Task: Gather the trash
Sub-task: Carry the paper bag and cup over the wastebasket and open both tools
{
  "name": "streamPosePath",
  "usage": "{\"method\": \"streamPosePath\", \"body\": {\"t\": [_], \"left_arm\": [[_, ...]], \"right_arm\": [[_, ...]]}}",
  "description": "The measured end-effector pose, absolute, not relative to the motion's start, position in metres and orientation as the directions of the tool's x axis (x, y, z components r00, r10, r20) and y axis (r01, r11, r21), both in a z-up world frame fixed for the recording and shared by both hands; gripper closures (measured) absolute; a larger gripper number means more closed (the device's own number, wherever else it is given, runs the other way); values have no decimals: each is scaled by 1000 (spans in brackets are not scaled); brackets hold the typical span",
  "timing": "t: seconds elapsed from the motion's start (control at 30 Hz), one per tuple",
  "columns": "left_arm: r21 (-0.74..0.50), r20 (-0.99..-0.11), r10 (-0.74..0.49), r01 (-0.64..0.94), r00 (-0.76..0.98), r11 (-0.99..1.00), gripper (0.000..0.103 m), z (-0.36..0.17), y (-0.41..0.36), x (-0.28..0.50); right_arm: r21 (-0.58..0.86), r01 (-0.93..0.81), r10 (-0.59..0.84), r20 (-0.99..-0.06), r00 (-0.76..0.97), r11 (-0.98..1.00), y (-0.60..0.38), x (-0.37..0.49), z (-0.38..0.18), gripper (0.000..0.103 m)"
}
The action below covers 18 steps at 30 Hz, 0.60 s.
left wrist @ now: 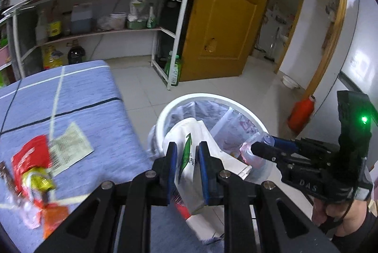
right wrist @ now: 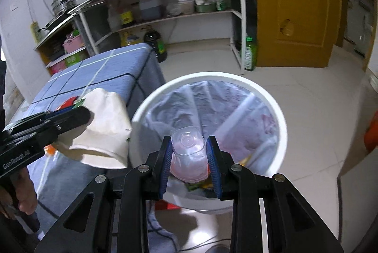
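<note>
Your left hand-held gripper (left wrist: 187,154) is clamped on a white bag (left wrist: 189,134), holding it at the near rim of the bin (left wrist: 163,115). Your right hand-held gripper (right wrist: 189,153) grips a clear cup (right wrist: 187,153) with pink residue, right over the lined bin. More wrappers (left wrist: 30,167) lie on the blue-clothed surface (left wrist: 78,97) beside the bin.

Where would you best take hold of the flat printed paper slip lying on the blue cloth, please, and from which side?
The paper slip lies flat on the blue cloth, so there is no raised part to pinch from above. Its near corner, pointing toward the white bin, looks clear, while the red wrapper crowds the other end. I would probably come in low from the bin side and pinch that corner.
</note>
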State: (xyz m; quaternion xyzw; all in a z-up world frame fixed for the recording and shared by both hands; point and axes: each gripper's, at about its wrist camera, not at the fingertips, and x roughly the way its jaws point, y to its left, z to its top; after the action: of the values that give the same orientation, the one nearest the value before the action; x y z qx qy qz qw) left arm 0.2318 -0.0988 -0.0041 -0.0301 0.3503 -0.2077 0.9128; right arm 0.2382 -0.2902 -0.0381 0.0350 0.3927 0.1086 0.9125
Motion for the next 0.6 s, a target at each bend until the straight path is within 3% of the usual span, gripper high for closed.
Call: {"method": "streamPosePath", "body": {"t": [0.53, 0.6], "left_arm": [[-201, -697, -397, 369, 597, 907, 80, -32, -132, 263], [-206, -697, -398, 365, 596, 908, 79, -32, -130, 263]], "right_arm": [[132, -92, 160, -733, 661, 987, -309, 247, -51, 71], [133, -91, 160, -734, 660, 987, -309, 247, -50, 67]]}}
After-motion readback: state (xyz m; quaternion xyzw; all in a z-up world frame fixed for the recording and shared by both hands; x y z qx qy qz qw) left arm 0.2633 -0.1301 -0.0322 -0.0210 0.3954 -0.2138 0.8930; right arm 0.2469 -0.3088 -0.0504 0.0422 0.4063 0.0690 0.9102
